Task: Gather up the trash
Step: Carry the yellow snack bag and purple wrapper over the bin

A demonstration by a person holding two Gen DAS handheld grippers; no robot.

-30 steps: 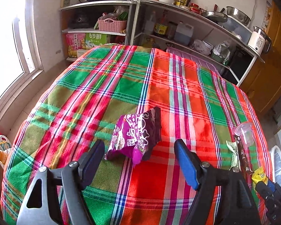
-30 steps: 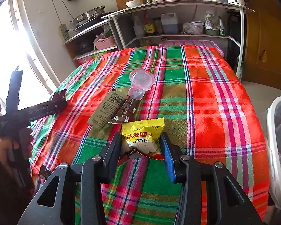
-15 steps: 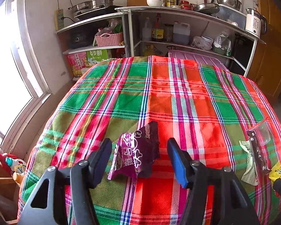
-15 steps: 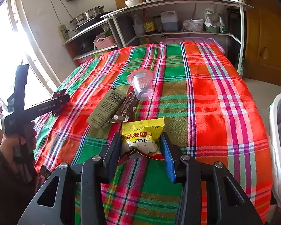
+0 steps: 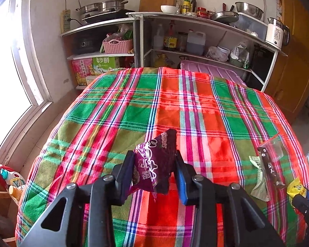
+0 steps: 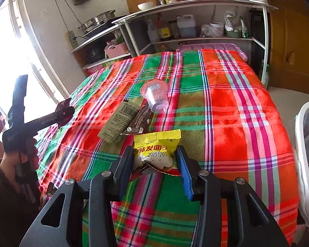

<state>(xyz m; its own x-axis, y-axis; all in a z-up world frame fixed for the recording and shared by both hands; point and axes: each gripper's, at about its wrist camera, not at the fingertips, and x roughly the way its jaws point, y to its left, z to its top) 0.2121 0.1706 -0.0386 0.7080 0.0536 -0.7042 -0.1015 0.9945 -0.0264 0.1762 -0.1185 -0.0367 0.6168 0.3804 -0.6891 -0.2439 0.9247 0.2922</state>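
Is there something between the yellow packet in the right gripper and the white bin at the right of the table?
Nothing visible. The right gripper holds the yellow packet; toward the white bin lies only bare plaid tablecloth. The clear cup and wrappers lie on the other side.

Left gripper: black angular frame with triangular cut-outs; silver screws; one finger black, one padded blue; white lettering printed along the arm; right gripper: built alike; hand bare-skinned.
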